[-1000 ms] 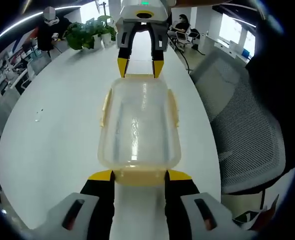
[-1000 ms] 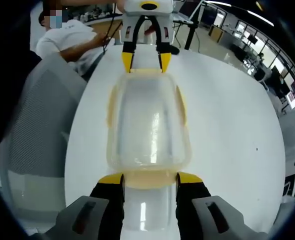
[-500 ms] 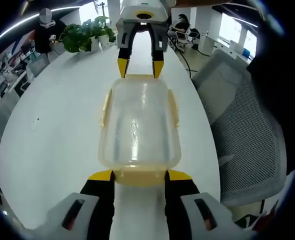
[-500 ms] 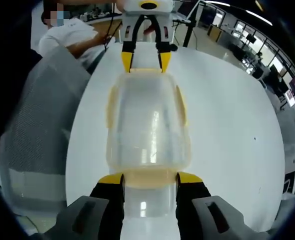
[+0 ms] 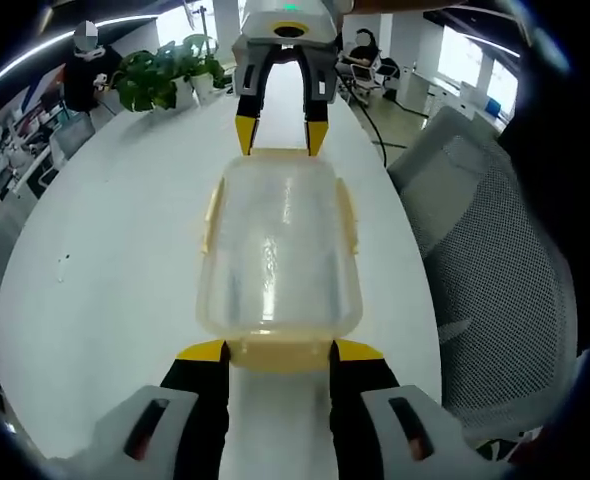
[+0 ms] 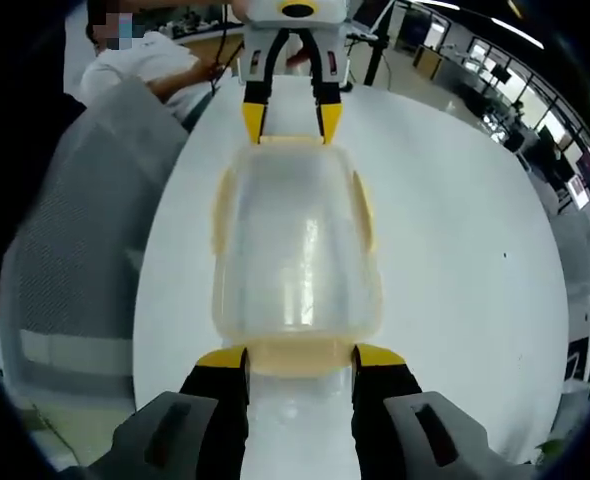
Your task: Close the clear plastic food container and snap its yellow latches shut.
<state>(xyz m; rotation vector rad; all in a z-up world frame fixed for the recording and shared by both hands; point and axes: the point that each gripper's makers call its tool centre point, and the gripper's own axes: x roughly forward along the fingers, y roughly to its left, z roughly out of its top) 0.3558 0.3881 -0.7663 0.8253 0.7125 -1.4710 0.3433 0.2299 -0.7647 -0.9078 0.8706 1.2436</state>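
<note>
While lid sits on, clear container (image 5: 278, 255) (yellow latches) between both grippers' spread fingers.

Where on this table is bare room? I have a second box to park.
Bare white table lies between the container and the potted plants. The other side is tight: a narrow strip before the mesh chair. Both ends are taken by the left gripper and right gripper.

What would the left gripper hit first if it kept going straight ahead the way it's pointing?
The clear container, most likely: its near end latch sits right between the left gripper's jaw tips. Beyond the container stands the right gripper.
</note>
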